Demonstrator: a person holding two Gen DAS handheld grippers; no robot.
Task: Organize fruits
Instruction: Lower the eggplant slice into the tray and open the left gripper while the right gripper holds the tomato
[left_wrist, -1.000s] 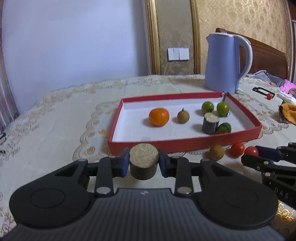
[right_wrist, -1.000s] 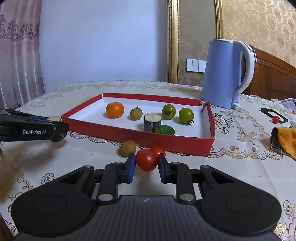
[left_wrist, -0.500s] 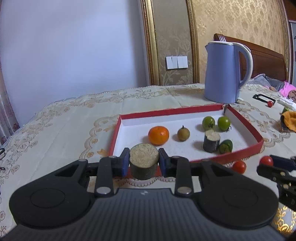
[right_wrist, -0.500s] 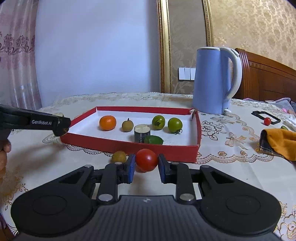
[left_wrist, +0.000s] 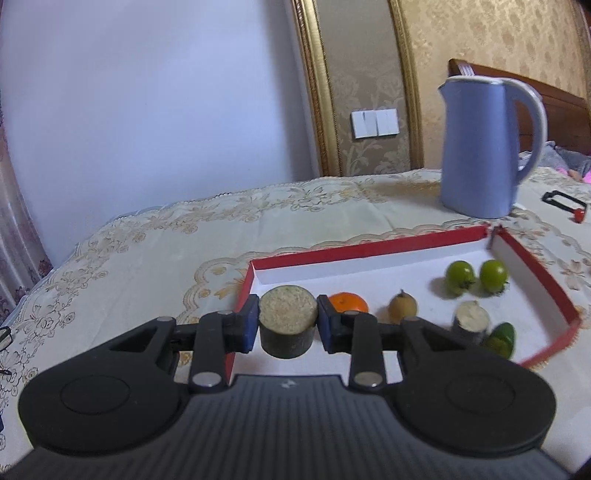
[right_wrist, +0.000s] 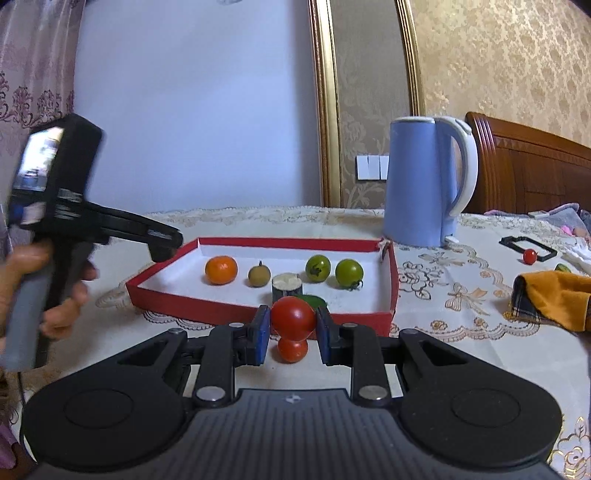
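Left gripper (left_wrist: 287, 324) jaws clamp a sugarcane chunk (left_wrist: 287, 320); right gripper (right_wrist: 291, 322) jaws grip a red tomato (right_wrist: 293, 318). Risk: tomato bursts if squeezed harder, or either load clips the red tray (right_wrist: 258, 309) wall.

A dark-skinned sugarcane stub (left_wrist: 288, 321) and a red tomato (right_wrist: 293, 318) are held off the table, while an orange (right_wrist: 221, 270) lies in the red tray (right_wrist: 207, 306).

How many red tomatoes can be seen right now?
3. One red tomato is clamped in the right gripper, a second lies on the tablecloth just below it, and a small third sits far right by a black frame. Others may be hidden.
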